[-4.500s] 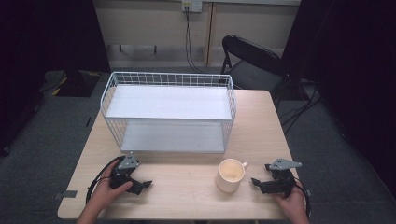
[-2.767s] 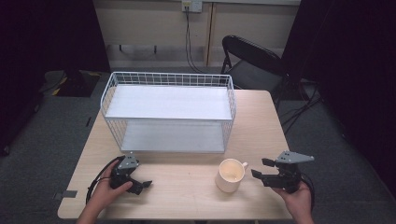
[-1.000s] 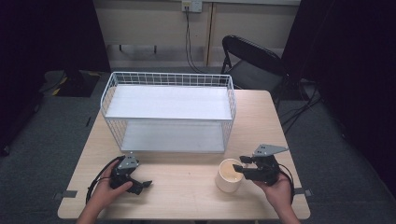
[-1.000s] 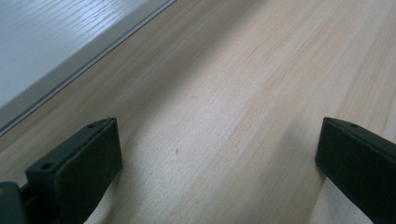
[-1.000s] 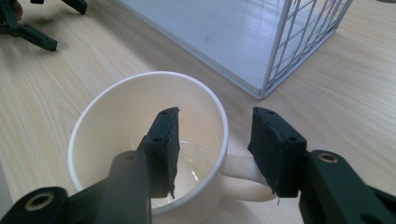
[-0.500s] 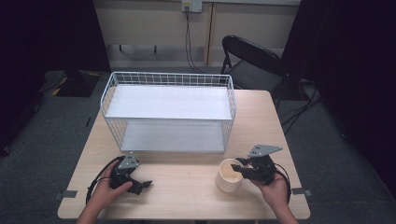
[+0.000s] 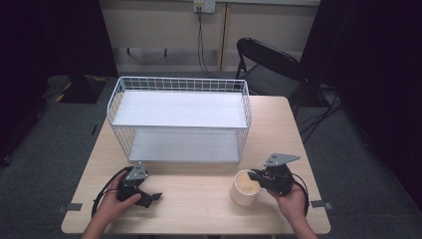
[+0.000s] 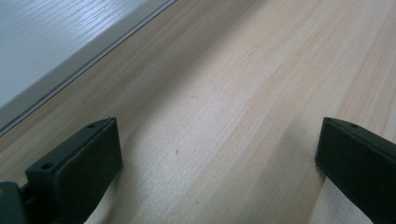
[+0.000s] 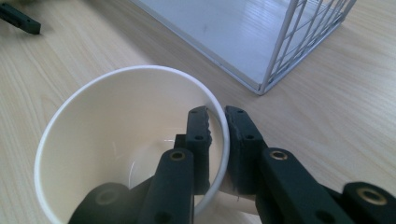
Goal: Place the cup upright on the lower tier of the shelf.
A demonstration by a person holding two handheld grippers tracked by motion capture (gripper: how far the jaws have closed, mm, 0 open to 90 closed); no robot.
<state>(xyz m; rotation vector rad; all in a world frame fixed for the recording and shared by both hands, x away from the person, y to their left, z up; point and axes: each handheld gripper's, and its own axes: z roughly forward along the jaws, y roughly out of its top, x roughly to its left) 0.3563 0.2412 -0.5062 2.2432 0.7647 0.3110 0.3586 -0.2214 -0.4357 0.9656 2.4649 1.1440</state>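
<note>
Wooden table (image 7: 199, 199) | cup (image 7: 244, 189) upright, mouth up | right hand-held gripper (image 9: 219, 135) pinching its rim | left hand-held gripper (image 8: 217, 154) released

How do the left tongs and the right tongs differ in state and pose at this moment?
The left tongs stand wide open with only bare table between the jaws; the right tongs have just been closing and pinch the rim of the cup, one jaw inside and one outside. The left tongs rest low on the table away from the cup; the right tongs sit at the cup's edge. Both are black, hand-held and trail a cable.
</note>
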